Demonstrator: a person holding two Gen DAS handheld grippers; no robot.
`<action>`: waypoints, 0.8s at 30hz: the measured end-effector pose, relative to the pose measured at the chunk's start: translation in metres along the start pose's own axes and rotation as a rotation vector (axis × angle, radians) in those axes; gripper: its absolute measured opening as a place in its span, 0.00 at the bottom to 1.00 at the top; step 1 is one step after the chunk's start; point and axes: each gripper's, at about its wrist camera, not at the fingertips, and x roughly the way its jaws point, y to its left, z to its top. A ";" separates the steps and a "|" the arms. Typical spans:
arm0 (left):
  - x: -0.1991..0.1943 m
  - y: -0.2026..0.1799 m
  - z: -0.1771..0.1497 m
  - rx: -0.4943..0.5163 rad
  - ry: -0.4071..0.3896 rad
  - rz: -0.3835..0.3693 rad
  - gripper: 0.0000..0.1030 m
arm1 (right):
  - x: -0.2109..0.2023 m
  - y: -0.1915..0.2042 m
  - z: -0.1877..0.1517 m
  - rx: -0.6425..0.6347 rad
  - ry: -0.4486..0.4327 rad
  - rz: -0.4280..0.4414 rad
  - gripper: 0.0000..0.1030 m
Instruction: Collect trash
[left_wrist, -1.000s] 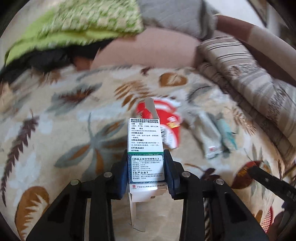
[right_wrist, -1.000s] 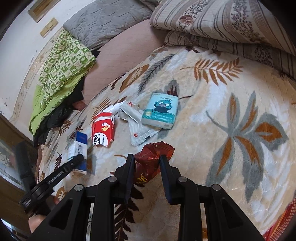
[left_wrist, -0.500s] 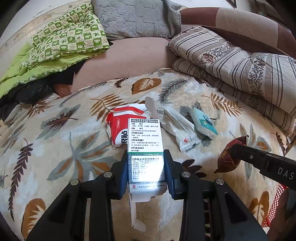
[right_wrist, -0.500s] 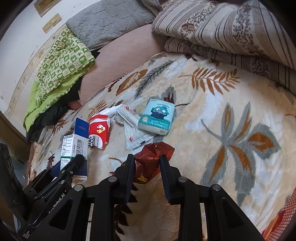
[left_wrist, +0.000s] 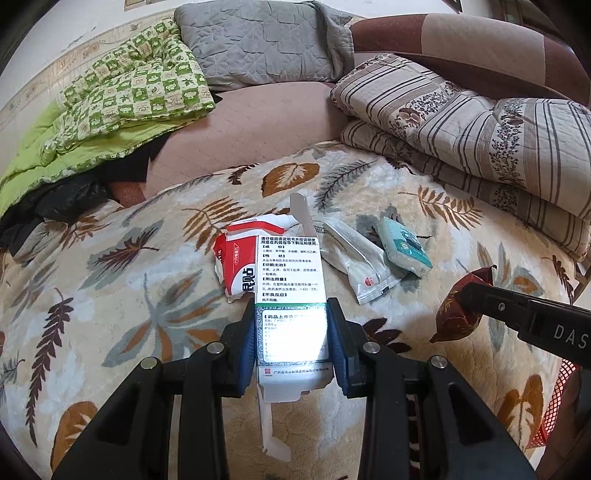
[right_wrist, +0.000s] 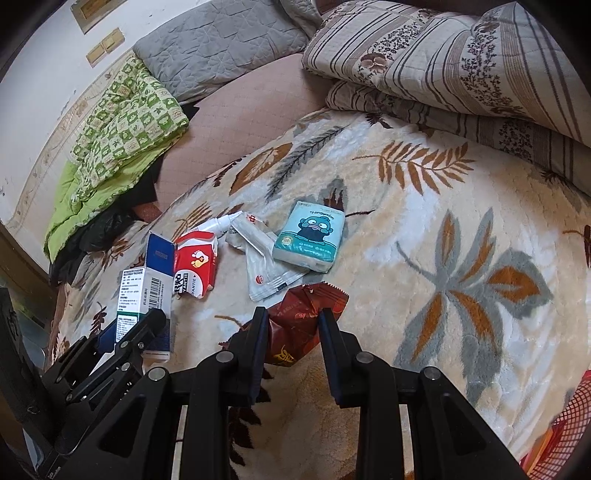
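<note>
The left gripper clenches a white medicine box above the leaf-print blanket, its long axis running along the fingers, open flap pointing away. The right gripper grasps a crumpled maroon wrapper beside 1 red basket.

Support surface: bed covered by cream leaf-print blanket. Lying directly on it, clustered: torn red-and-white box, silver foil pouch, teal tissue pack overlapping the pouch, small white dropper bottle behind the red box.
</note>
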 end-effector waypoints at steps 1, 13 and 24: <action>-0.001 0.000 0.000 0.000 -0.001 0.001 0.32 | 0.000 0.000 0.000 0.001 0.000 0.000 0.29; -0.002 -0.001 0.001 0.000 -0.002 0.003 0.32 | 0.000 -0.001 0.001 0.005 -0.001 0.002 0.29; -0.002 -0.002 0.001 -0.001 -0.002 0.003 0.32 | 0.000 -0.001 0.000 0.004 -0.002 -0.001 0.29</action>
